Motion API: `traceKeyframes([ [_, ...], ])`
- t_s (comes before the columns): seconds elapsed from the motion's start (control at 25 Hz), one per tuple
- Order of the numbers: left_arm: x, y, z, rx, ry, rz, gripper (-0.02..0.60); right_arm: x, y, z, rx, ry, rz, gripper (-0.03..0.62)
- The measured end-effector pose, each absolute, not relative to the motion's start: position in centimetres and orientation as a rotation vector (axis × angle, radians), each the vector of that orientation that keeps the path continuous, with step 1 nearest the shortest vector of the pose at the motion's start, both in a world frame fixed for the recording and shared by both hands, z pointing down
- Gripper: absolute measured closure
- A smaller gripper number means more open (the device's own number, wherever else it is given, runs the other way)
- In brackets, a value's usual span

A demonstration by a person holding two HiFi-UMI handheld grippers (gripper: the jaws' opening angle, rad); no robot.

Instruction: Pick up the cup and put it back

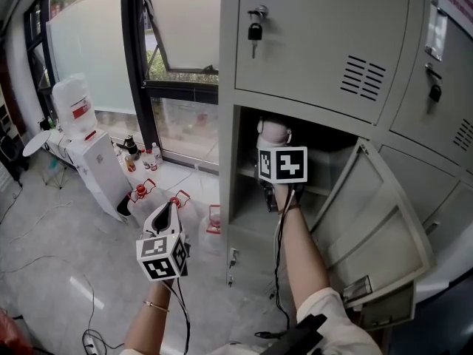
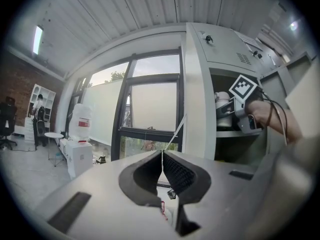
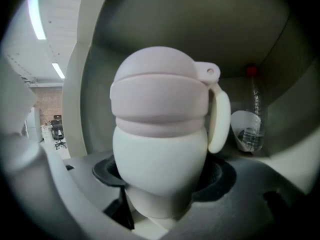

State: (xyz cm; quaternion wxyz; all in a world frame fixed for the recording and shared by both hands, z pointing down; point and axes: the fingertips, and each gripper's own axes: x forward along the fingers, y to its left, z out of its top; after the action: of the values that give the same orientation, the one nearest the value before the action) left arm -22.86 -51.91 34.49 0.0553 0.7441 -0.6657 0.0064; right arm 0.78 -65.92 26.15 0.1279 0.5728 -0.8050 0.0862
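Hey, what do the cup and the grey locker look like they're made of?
The cup is probably plastic, perhaps with a silicone-like lid: smooth matte white body, pale pink lid, soft dull highlights, moulded loop handle. The locker is most likely painted sheet metal: flat grey satin coat, thin door panels, pressed louvre vents.
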Motion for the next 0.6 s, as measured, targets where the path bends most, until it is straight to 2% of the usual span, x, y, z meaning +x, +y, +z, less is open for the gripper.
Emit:
traceKeyframes([
  [0.6, -23.7, -50.8, 35.3, 2.231, -2.031, 0.016, 0.571, 0.3, -67.1, 27.9, 1.651, -2.147, 0.222, 0.246],
])
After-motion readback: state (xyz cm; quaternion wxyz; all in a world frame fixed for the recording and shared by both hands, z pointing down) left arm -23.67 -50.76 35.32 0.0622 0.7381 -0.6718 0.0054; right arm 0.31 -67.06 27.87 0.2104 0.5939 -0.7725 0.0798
